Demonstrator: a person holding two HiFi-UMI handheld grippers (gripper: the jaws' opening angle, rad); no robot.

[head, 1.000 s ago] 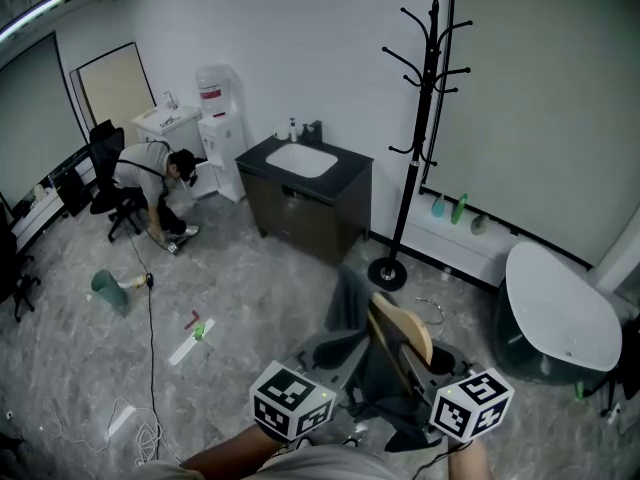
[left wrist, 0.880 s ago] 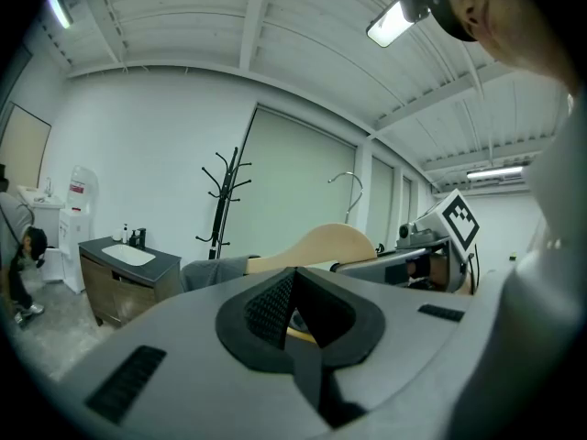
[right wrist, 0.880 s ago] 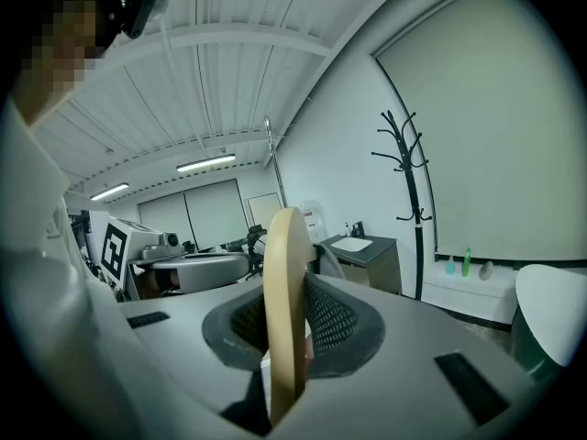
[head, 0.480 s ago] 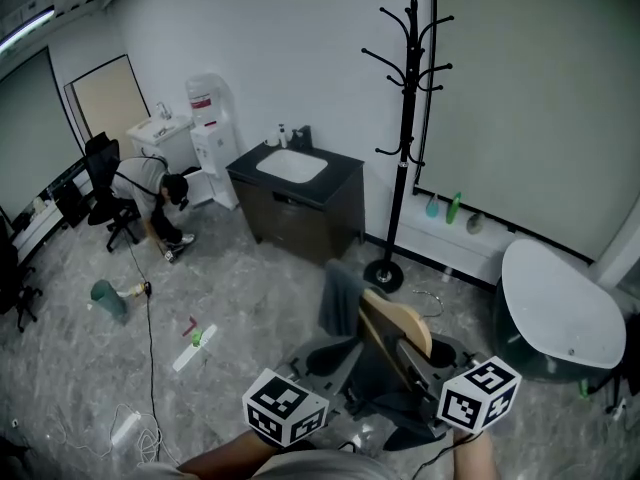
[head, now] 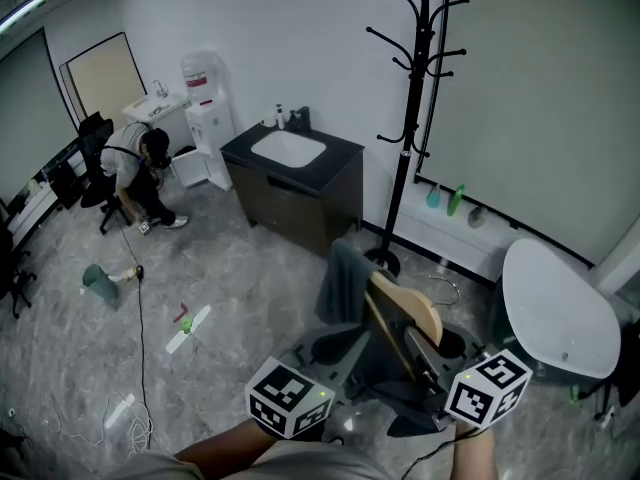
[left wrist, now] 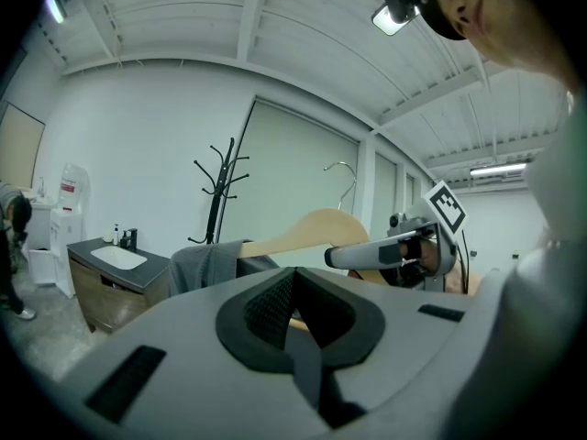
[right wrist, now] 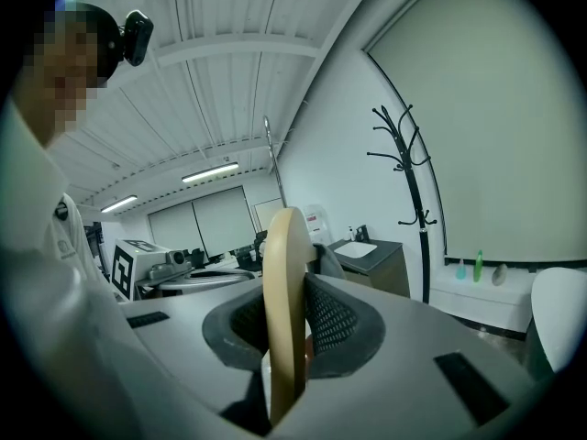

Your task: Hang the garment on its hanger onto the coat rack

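Note:
A pale wooden hanger (head: 407,310) with a grey garment (head: 343,283) draped over it is held low in front of me. My right gripper (head: 425,353) is shut on the hanger's arm; in the right gripper view the wood (right wrist: 284,291) stands edge-on between the pads. My left gripper (head: 335,353) sits just left of the garment, its pads (left wrist: 266,305) meeting, with a sliver of pale wood at the seam. The black coat rack (head: 412,118) stands ahead against the wall, its hooks bare. The hanger's metal hook (left wrist: 341,177) points up.
A dark sink cabinet (head: 295,183) stands left of the rack. At the right is a white round table (head: 560,308). Bottles (head: 455,200) sit on the low ledge behind the rack. A person (head: 140,168) bends near a water dispenser (head: 205,108). Cables (head: 140,368) trail over the floor.
Both grippers and the hanger sit slightly further right, and the coat rack looks a little nearer. The person in the background has shifted left.

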